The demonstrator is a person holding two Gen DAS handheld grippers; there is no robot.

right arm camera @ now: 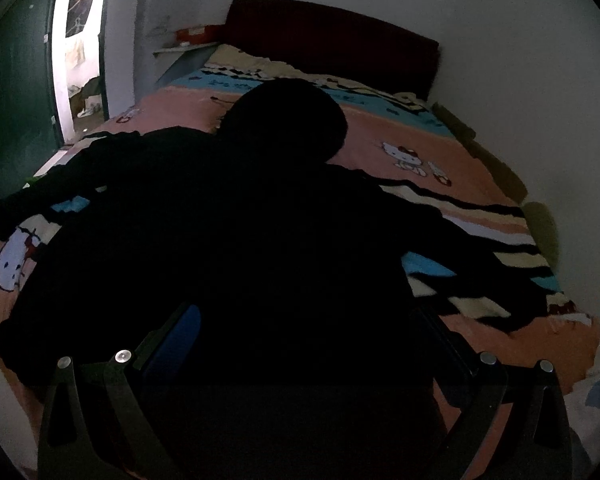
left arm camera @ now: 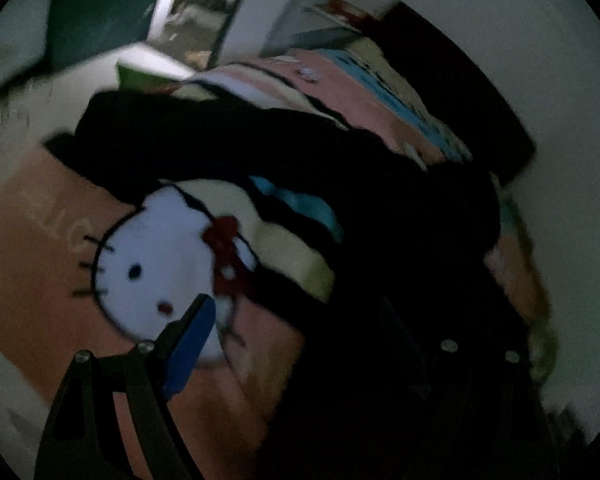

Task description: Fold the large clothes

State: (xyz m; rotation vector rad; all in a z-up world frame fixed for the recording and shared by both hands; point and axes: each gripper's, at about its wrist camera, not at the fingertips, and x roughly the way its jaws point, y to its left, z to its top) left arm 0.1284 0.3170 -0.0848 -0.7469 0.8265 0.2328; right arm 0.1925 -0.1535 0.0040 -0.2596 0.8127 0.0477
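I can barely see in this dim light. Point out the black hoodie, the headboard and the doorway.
Hoodie (right arm camera: 228, 240): right wrist view, its body.
Headboard (right arm camera: 332, 40): right wrist view, front face.
Doorway (right arm camera: 82, 40): right wrist view, bright opening.

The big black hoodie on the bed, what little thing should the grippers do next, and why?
Probably bring the right gripper down onto the near hem of the black hoodie and pinch it. The hoodie lies spread on the cartoon-cat bedsheet, hood away, sleeves out to both sides, no fold visible yet. Both grippers look open, with nothing seen held; the left gripper hangs beside the hoodie's edge.
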